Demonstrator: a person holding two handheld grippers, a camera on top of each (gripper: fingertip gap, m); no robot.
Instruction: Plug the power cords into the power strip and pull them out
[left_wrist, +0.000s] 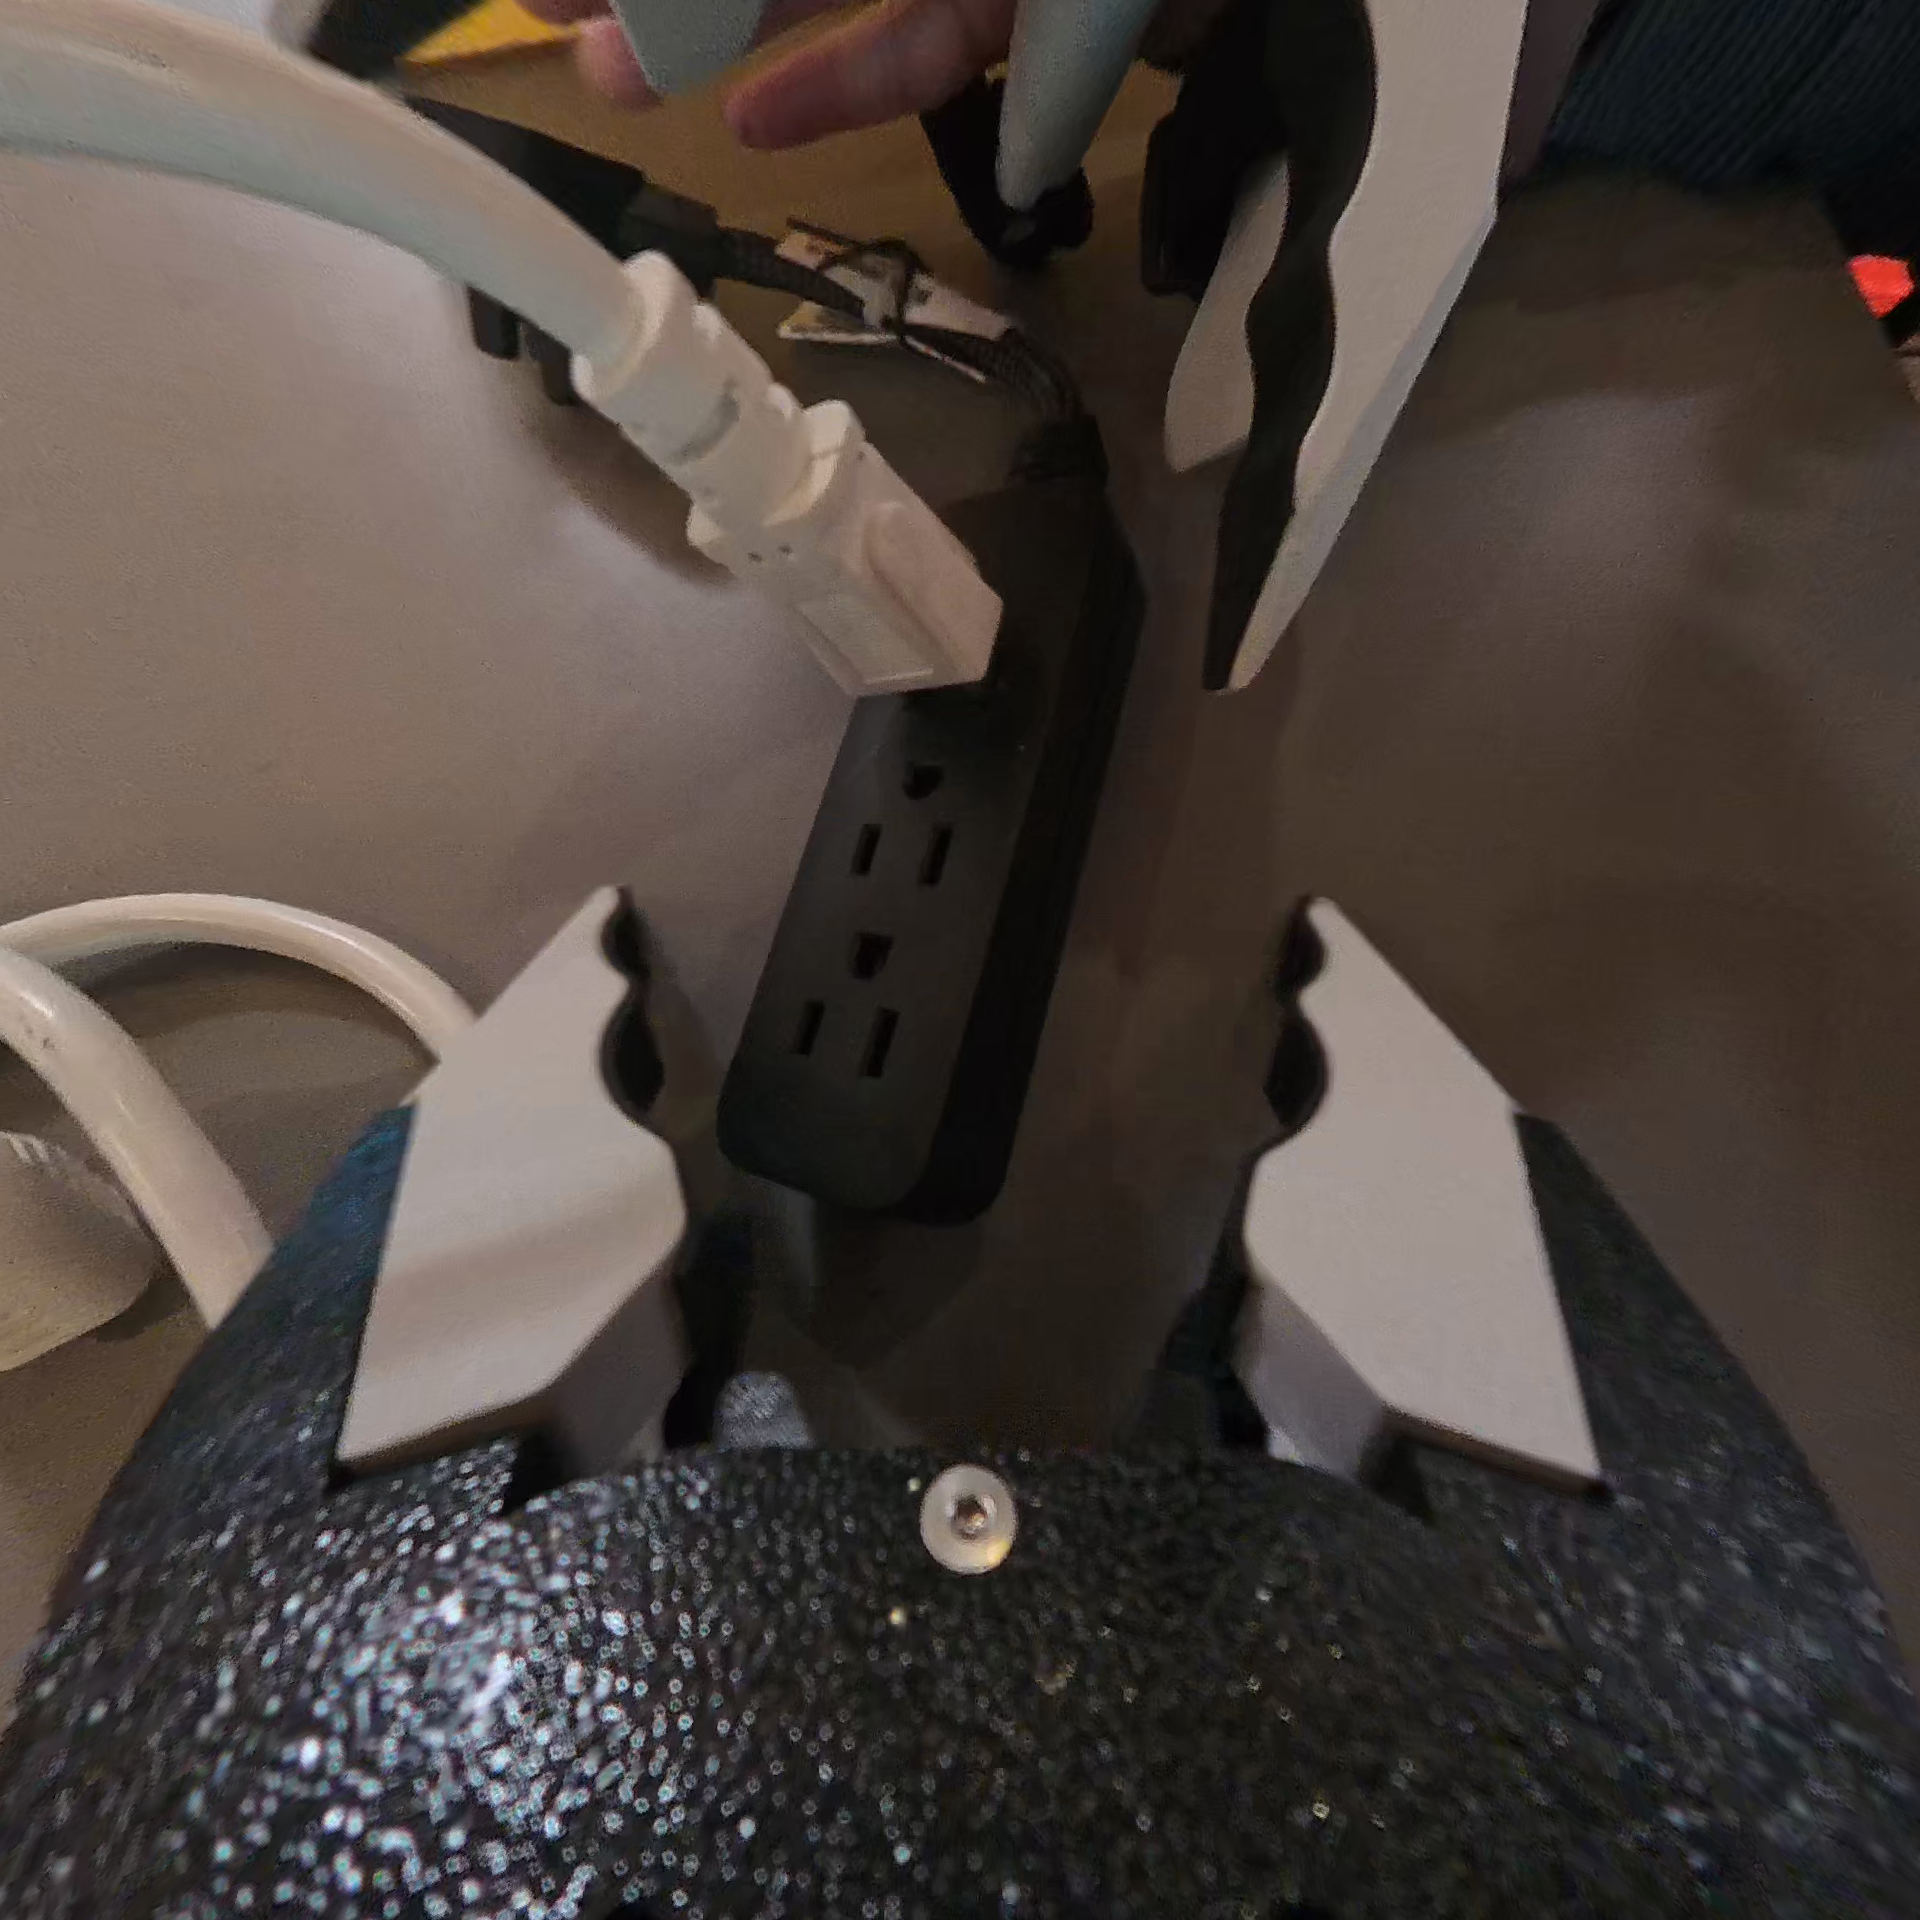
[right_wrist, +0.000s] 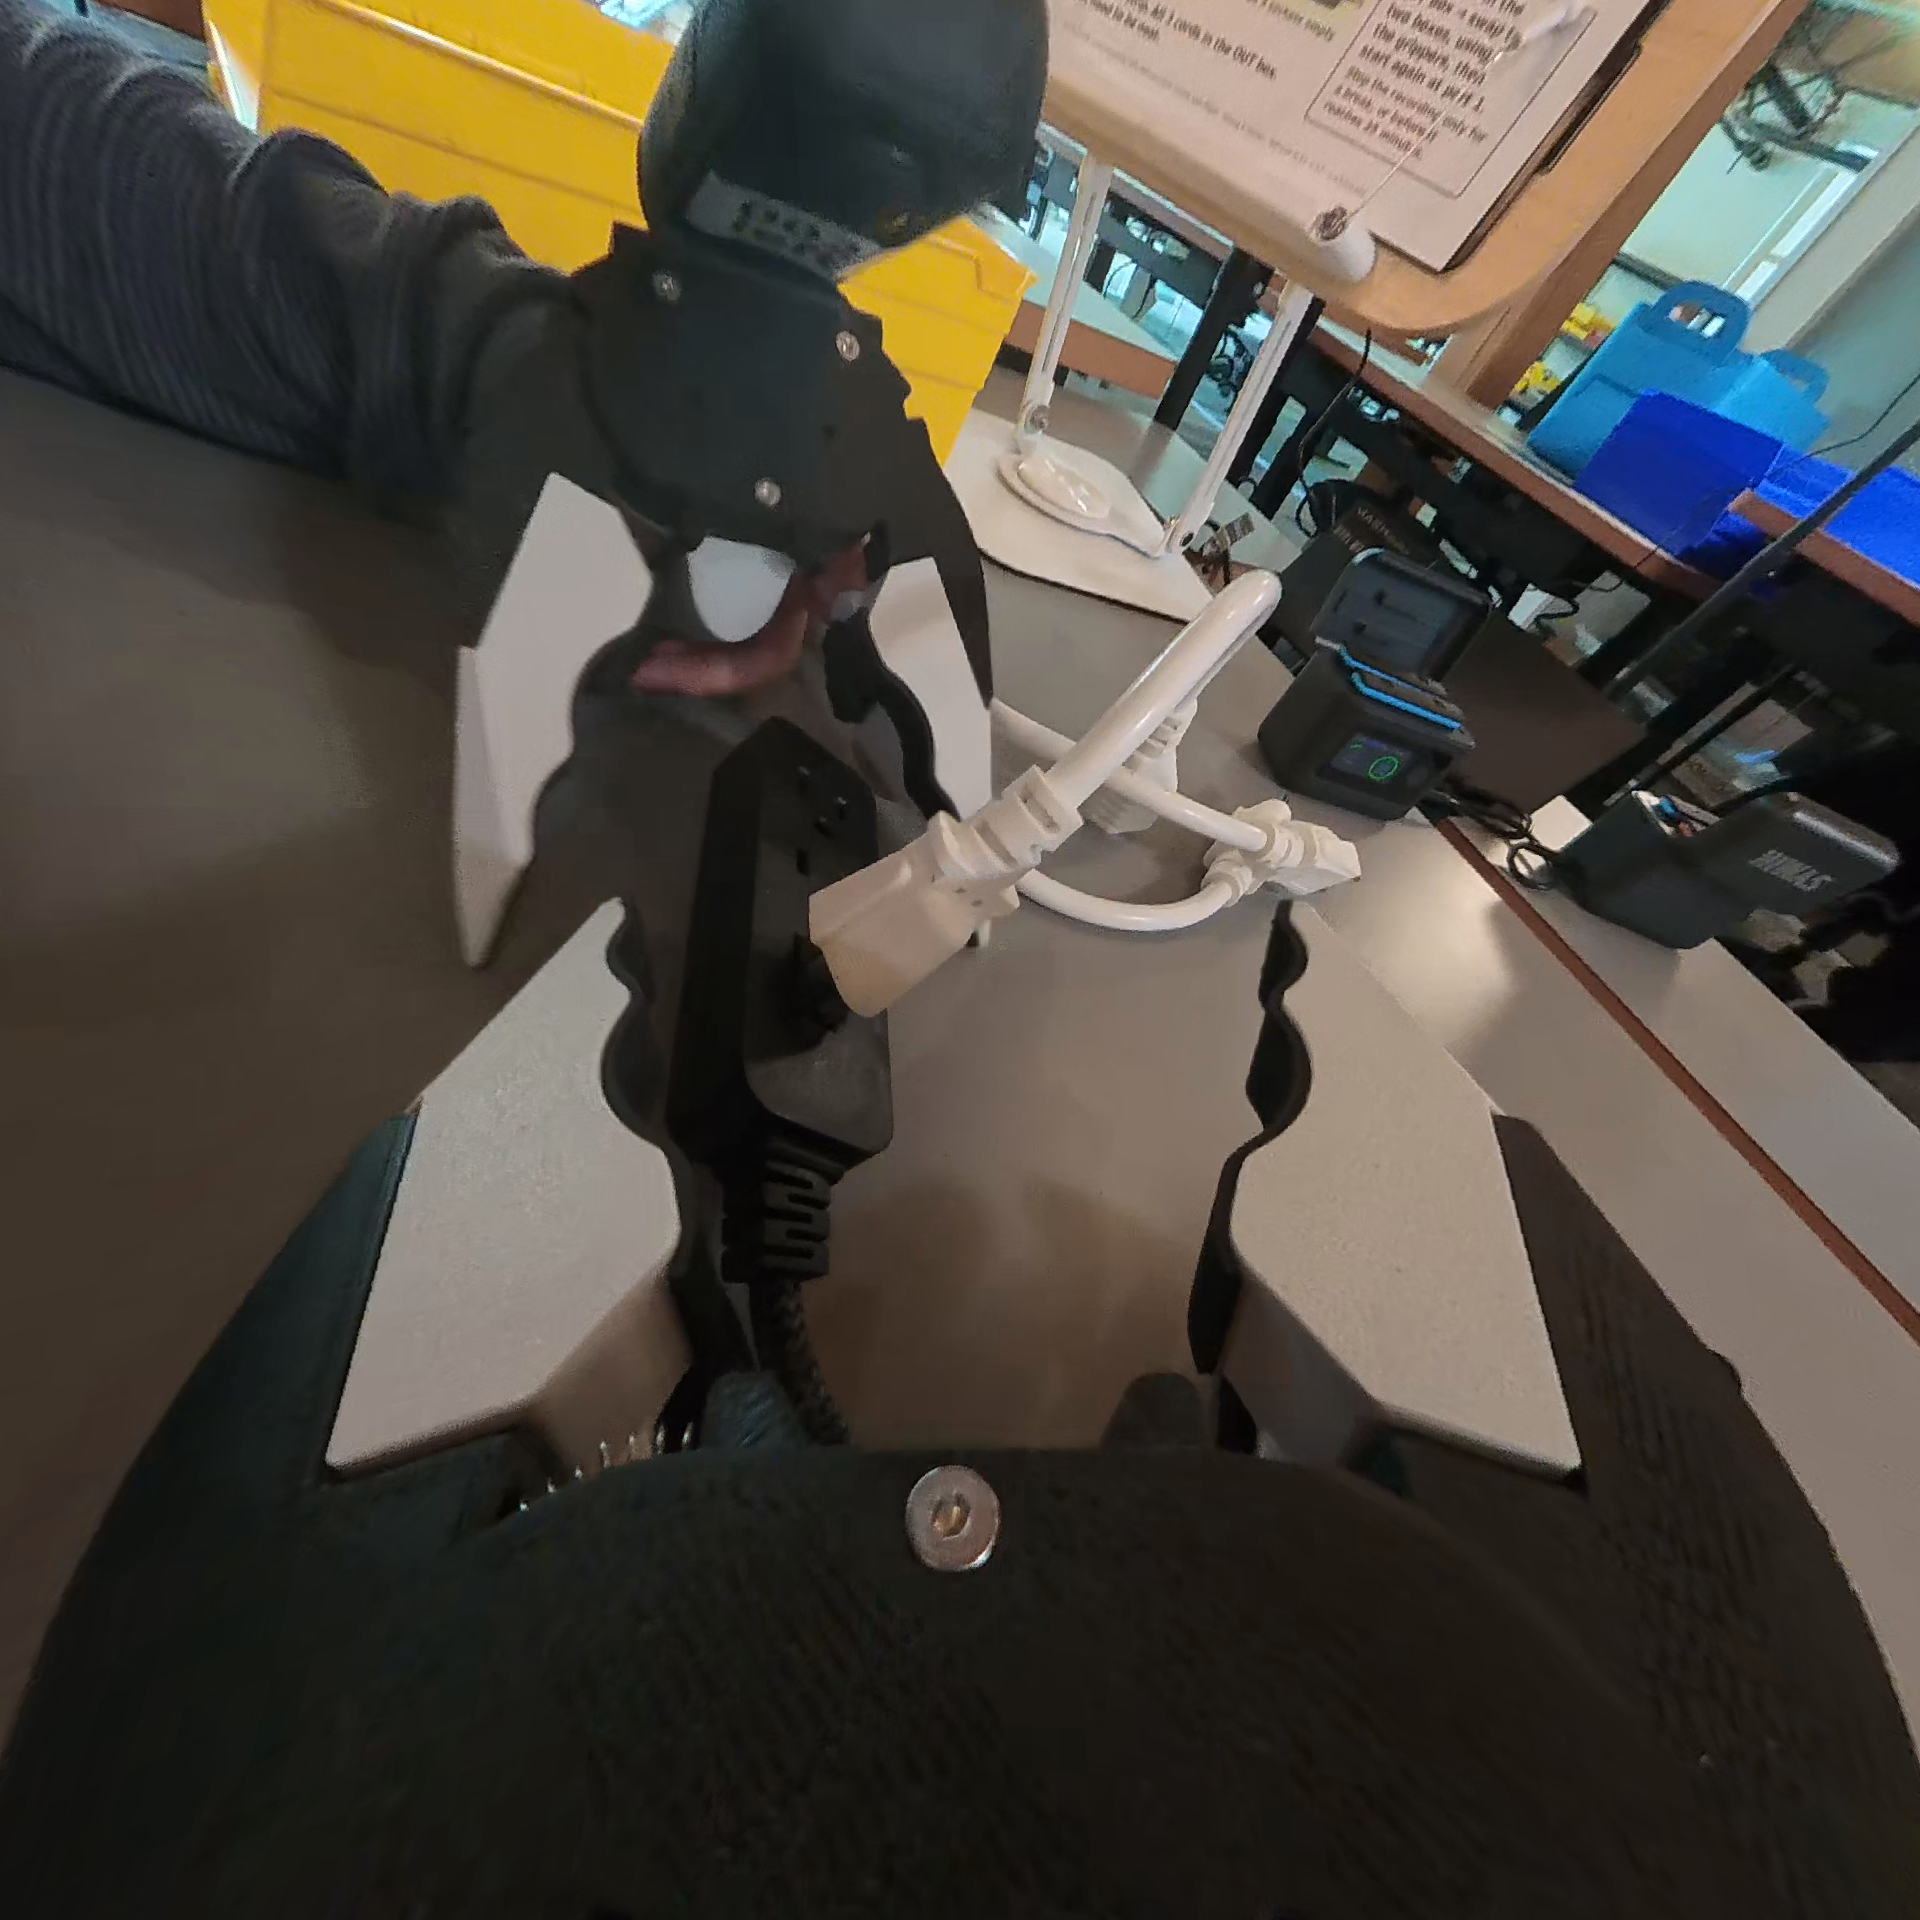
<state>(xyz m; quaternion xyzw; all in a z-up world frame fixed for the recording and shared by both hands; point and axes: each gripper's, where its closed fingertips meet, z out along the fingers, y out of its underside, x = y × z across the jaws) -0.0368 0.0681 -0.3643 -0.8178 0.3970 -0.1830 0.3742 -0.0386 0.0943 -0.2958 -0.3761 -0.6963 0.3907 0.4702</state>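
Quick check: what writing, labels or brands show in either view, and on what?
Printed sheet, top of right wrist view: bears text, not repeated here.
Dark case, far right: pale lettering, not repeated.
Cord tag: blurred, unreadable.
Power strip: no markings visible.

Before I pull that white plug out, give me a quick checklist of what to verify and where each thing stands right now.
1. Left gripper open: ok.
2. Right gripper open: ok.
3. White plug sits in the power strip: ok; fully seated, cannot tell.
4. Either gripper gripping the plug: not ok, neither does.
5. Strip braced against the pull: not ok, both grippers straddle it without clamping.
6. Spare white cords clear of the strip: ok.
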